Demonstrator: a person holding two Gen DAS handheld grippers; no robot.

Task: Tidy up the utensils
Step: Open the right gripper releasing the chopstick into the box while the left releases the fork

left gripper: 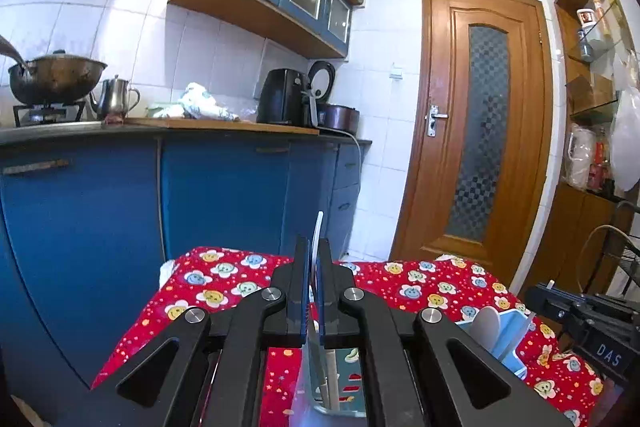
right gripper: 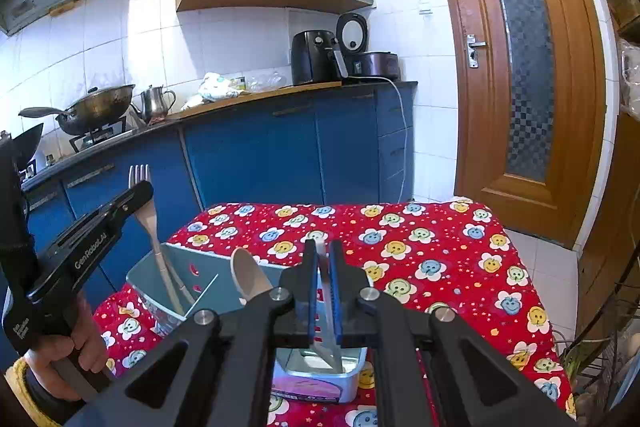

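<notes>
A light blue utensil holder (right gripper: 208,283) stands on the red flowered tablecloth (right gripper: 400,239); in the left wrist view it lies below the jaws (left gripper: 348,383) with another part at the right (left gripper: 508,331). My left gripper (right gripper: 138,193) is shut on a pale fork (right gripper: 150,223), tines up, its handle reaching down into the holder's left compartment; in its own view (left gripper: 314,287) the fork shows as a thin white edge (left gripper: 318,231). My right gripper (right gripper: 324,267) is shut on a metal knife (right gripper: 330,331) with the blade pointing down into the holder. A pale spoon (right gripper: 250,279) stands in the holder.
A blue kitchen counter (right gripper: 256,95) runs behind the table with a wok (right gripper: 96,109), a steel pot (right gripper: 156,103) and an air fryer (right gripper: 312,57). A wooden door (right gripper: 524,67) is at the right. A wire rack (right gripper: 608,339) stands beside the table's right edge.
</notes>
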